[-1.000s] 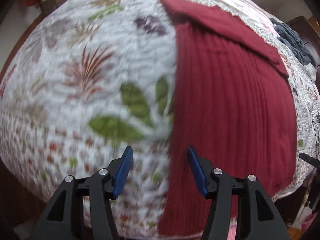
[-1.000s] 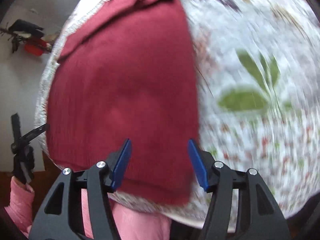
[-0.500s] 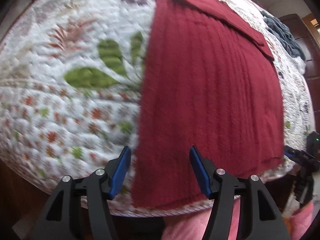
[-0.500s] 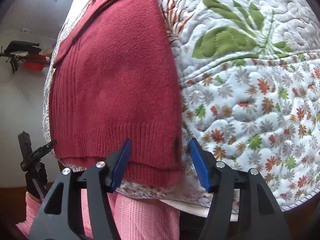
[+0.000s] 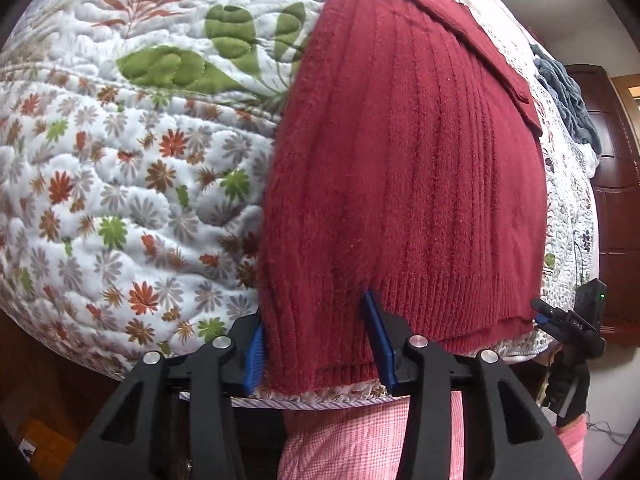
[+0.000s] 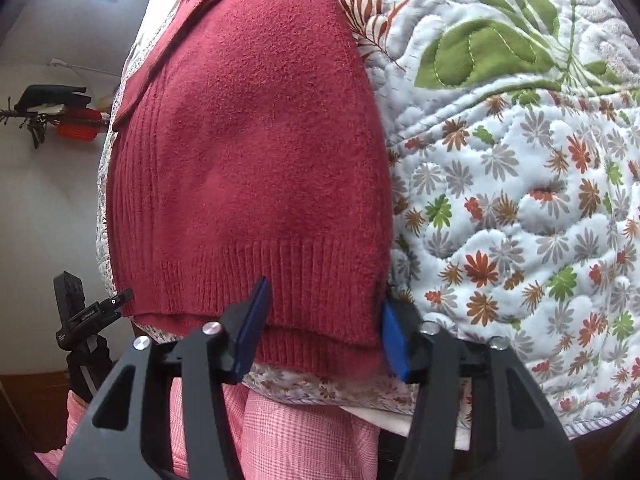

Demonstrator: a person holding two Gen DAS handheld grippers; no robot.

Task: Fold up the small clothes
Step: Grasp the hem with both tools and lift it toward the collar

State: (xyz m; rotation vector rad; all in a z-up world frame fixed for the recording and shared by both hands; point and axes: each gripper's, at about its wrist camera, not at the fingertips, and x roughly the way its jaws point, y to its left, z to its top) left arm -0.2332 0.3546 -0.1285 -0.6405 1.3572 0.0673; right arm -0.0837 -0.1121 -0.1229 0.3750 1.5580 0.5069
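Left tongs [image 5: 316, 344] and right tongs [image 6: 322, 326] wide apart, straddling the two near corners of the red sweater [image 5: 400, 168] — hem at the bed's [image 5: 120, 200] edge, flat on the quilt. Best pinched on both knit layers only, not the quilt beneath, then lifted evenly. Half a second ago short of the hem; now pushed in around it, not closed.
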